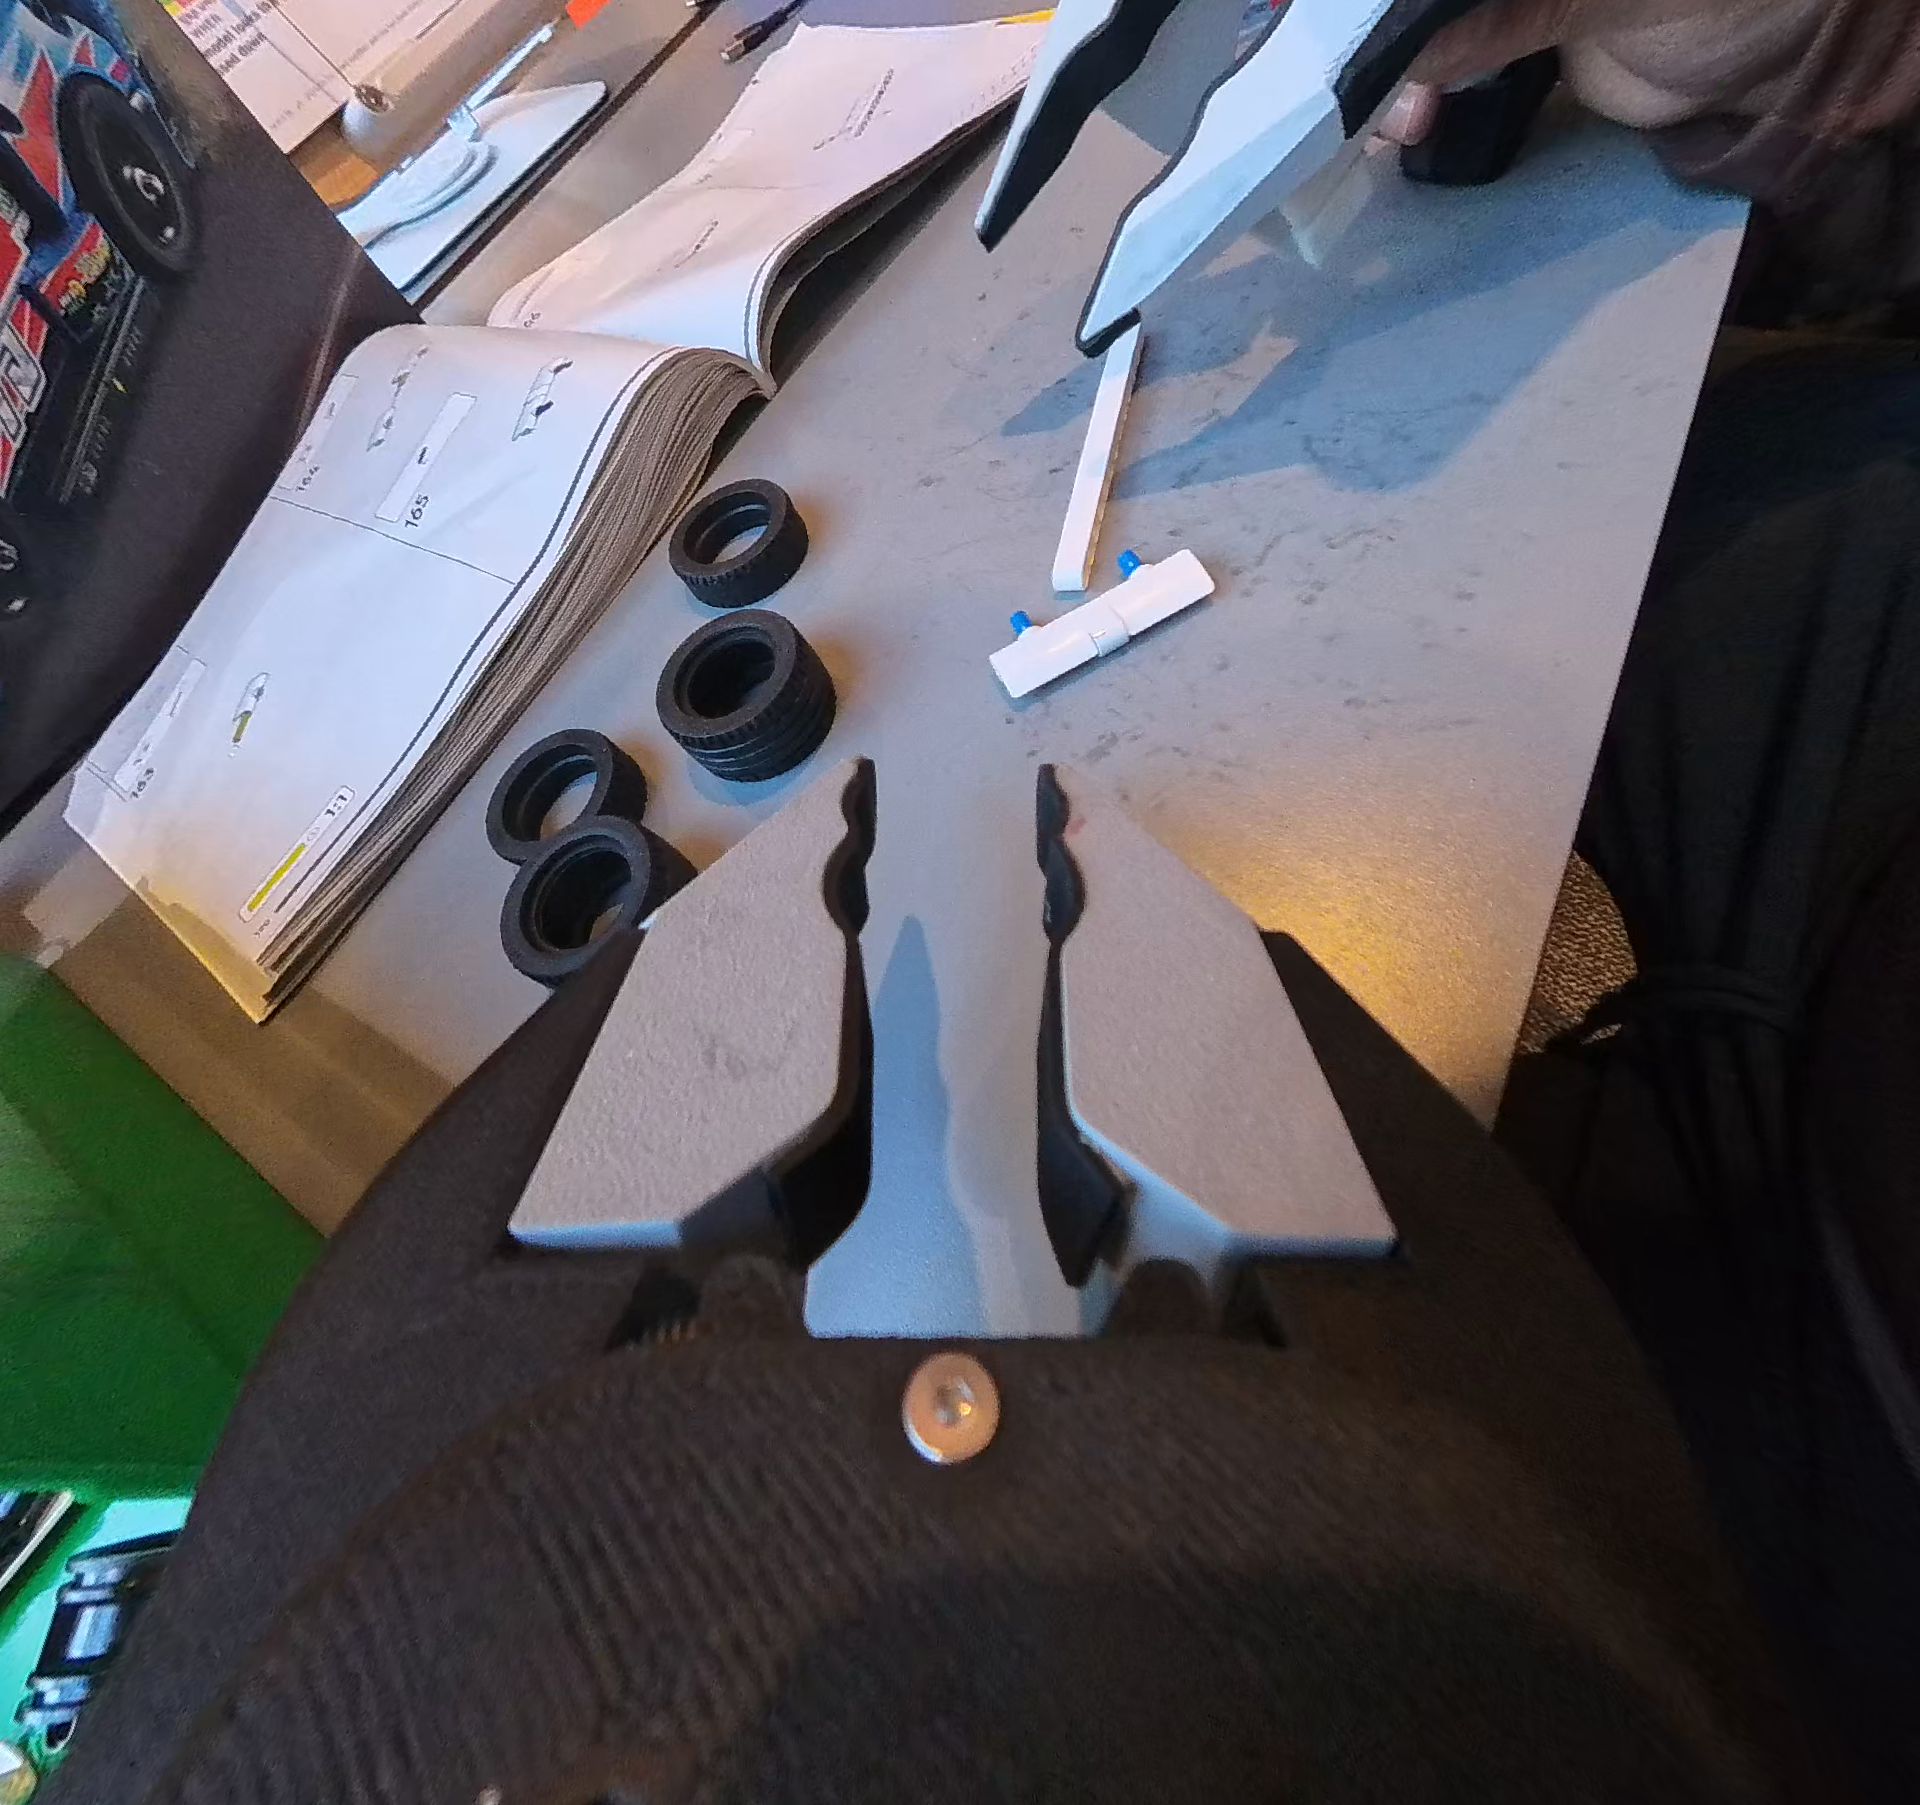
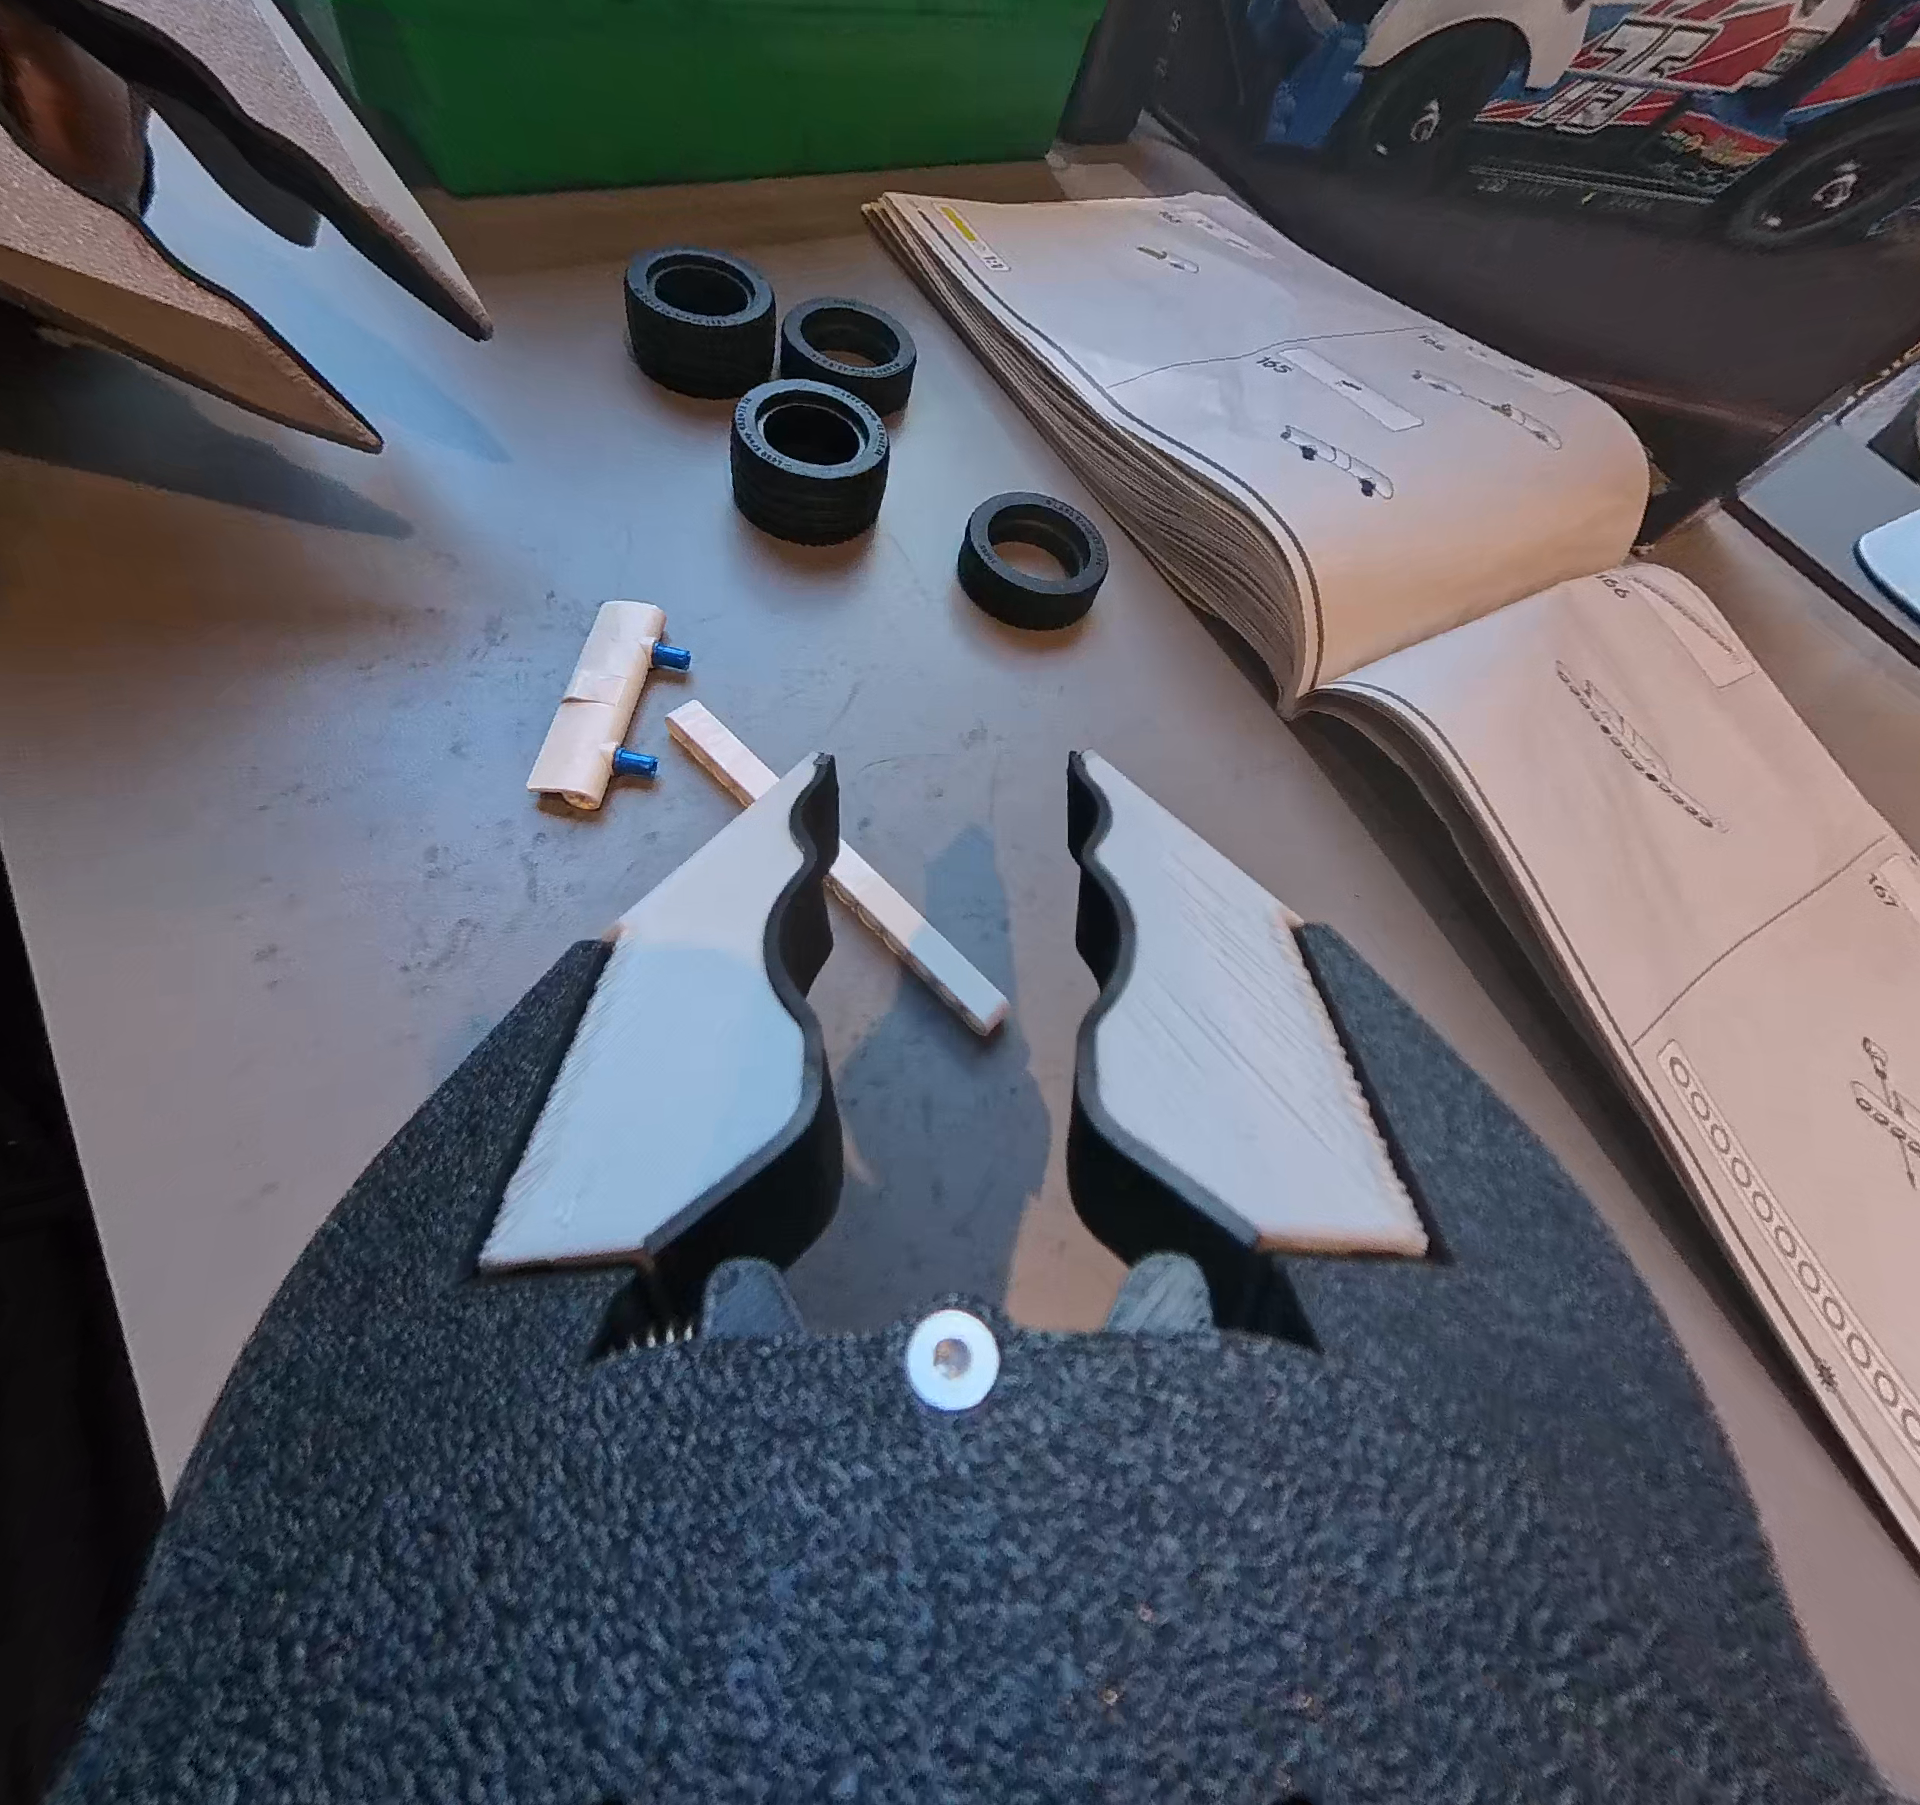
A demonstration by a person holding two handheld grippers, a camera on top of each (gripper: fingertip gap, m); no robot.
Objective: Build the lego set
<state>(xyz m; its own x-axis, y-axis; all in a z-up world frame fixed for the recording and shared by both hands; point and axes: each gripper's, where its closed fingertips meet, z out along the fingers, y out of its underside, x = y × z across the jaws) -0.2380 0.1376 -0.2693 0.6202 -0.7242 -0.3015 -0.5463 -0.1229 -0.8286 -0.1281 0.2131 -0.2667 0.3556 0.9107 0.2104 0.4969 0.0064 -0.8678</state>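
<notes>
A long white beam lies on the grey table, also in the left wrist view. My right gripper is open just over it; the beam runs under its left finger, not gripped. A short white assembly with two blue pins lies beside the beam's far end and shows in the left wrist view too. Several black tyres sit beyond it. My left gripper is open and empty, near the tyres, short of the white assembly.
An open instruction book lies by the tyres, with the car-picture box behind it. A green bin stands at the far edge. The table's edge runs close by the white parts. A hand holds the right gripper.
</notes>
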